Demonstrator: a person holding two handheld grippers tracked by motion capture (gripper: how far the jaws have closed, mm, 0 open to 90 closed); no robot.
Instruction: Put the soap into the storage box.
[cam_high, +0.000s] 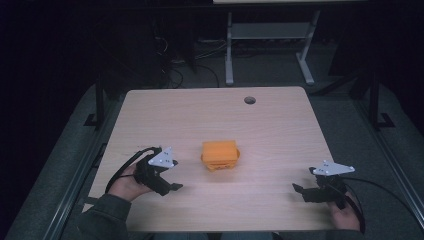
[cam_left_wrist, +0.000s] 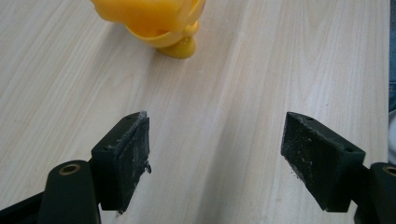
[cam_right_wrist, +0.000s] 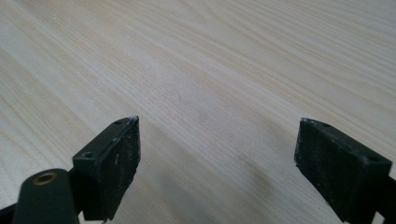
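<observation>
The table has a pale wood-grain laminate top with rounded corners and a round cable hole near its far edge. An orange plastic object sits near the middle of the top, slightly toward the person's side; it is smooth and glossy, with a flat-topped blocky upper part over a rounded, bowl-like rim. Whether it is a container, and what it might hold, cannot be told. Its broader side runs roughly left to right across the table, though no clear long axis shows. In the left gripper view its rounded lower edge and a small stubby foot or knob rest on the wood, ahead of the jaws and apart from them. The left gripper, black with a grey three-cornered plate, lies low over the table just left of the orange object; its jaws stand wide apart with bare wood between them. The pads are matt black, scuffed and dusted with pale specks. The right gripper sits near the right front edge, well apart from the object, jaws likewise spread wide over bare table.
</observation>
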